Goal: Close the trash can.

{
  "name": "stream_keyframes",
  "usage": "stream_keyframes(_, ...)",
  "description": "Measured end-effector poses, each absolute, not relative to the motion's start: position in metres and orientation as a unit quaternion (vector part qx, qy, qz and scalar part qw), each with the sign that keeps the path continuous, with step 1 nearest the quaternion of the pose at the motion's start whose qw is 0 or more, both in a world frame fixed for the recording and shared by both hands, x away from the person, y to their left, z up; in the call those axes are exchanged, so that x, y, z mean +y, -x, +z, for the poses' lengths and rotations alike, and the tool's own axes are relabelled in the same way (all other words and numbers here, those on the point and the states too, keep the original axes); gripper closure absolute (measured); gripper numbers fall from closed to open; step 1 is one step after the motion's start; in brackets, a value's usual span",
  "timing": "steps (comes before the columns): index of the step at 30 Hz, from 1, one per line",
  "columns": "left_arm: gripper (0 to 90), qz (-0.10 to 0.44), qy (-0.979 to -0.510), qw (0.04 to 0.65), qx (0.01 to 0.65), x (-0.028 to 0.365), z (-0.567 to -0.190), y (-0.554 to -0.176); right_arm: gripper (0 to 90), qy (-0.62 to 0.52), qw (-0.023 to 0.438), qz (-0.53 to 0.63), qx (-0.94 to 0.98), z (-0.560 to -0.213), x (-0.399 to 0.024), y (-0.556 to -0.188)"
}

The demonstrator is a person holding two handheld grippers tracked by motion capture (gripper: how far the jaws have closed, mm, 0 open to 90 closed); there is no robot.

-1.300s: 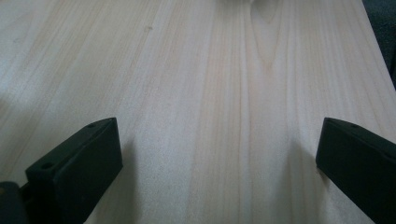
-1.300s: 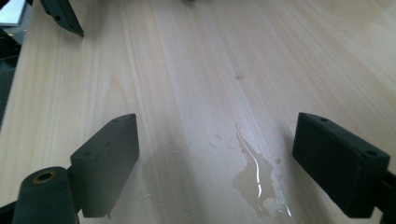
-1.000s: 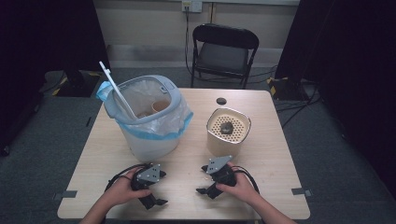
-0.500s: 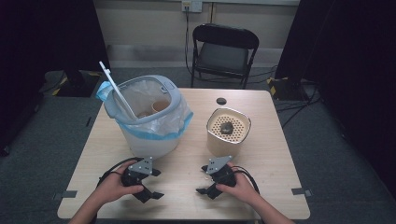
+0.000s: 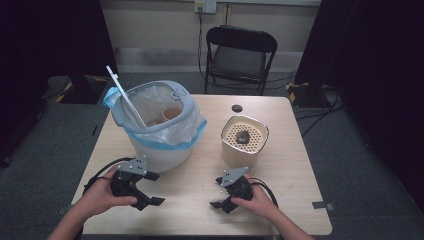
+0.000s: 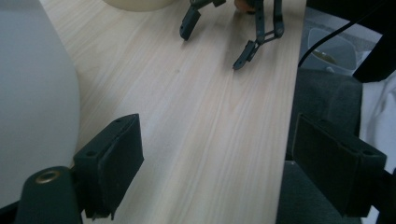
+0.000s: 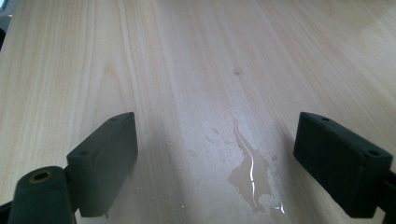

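My left gripper (image 5: 154, 189) sits low over the table's front left, held in a hand, jaws open and empty. In the left gripper view it (image 6: 229, 168) spans bare wood beside the bin's white wall (image 6: 32, 102), with the right gripper (image 6: 224, 28) farther off. My right gripper (image 5: 216, 193) is at the front middle, also open and empty. Between its jaws in the right gripper view (image 7: 229, 163) lies a small puddle of clear liquid (image 7: 250, 175) on the wood.
A grey-rimmed white bin (image 5: 157, 125) with a blue-edged liner holds a paper cup (image 5: 171, 113) and a white stick (image 5: 122, 92). A cream container (image 5: 244, 147) with a perforated lid carries a dark lump (image 5: 243, 136). A small black disc (image 5: 236, 108) lies behind it. A folding chair (image 5: 240, 55) stands beyond the table.
My left gripper has shifted left and slightly away from the front edge, toward the bin. The right gripper has stayed put.
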State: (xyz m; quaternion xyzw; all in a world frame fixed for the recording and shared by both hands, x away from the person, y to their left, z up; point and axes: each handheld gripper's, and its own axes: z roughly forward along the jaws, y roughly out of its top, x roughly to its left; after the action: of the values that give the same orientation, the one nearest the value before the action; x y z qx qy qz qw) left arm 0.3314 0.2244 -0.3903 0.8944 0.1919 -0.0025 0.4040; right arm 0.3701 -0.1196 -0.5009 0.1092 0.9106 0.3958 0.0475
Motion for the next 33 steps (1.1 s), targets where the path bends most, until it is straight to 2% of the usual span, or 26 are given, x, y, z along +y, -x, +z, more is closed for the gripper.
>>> stream_keyframes(10,15.8,-0.006,-0.884,0.404,0.236,0.247,-0.351,-0.33,13.1,-0.11,0.047,0.396,0.911,-0.501,-0.12,-0.37)
stream_keyframes(33,16.5,0.027,-0.881,0.397,0.257,0.281,-0.268,-0.329,13.0,-0.109,0.047,0.396,0.911,-0.501,-0.119,-0.37)
